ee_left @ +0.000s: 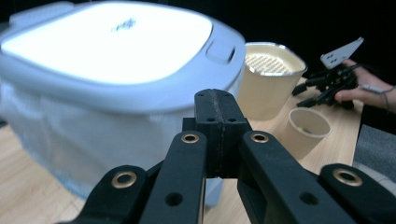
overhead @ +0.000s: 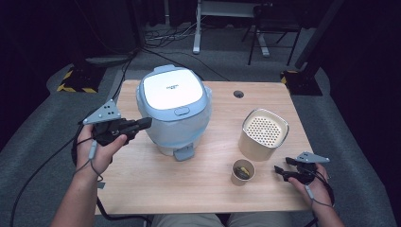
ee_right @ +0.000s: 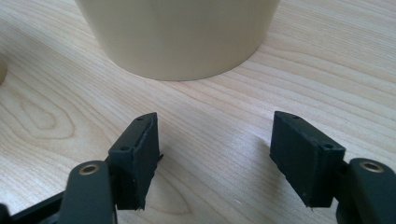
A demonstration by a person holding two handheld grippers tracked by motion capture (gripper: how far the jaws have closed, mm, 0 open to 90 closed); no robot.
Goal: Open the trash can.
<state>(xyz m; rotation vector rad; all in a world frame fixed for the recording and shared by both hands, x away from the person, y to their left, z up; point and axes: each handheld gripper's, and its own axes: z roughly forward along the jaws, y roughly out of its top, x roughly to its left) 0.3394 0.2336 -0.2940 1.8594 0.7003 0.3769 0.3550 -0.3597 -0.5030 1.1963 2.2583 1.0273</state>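
A pale blue and white rice cooker (overhead: pixel 174 111) with its lid down stands at the middle of the wooden table (overhead: pixel 142 179). My left gripper (overhead: pixel 146 123) is held above the table at the cooker's left side, pointing at it. In the left gripper view its jaws (ee_left: pixel 218 100) are pressed together with nothing between them, level with the cooker's lid (ee_left: pixel 107 56). My right gripper (overhead: pixel 279 171) rests low at the table's right front. In the right gripper view it (ee_right: pixel 215 140) stands open over bare wood, short of a cream container (ee_right: pixel 177 32).
The cream container (overhead: pixel 264 135) has a perforated insert on top and stands right of the cooker. A small paper cup (overhead: pixel 243 171) with something yellowish inside stands in front of it. A cable hole (overhead: pixel 239 93) lies near the table's far edge.
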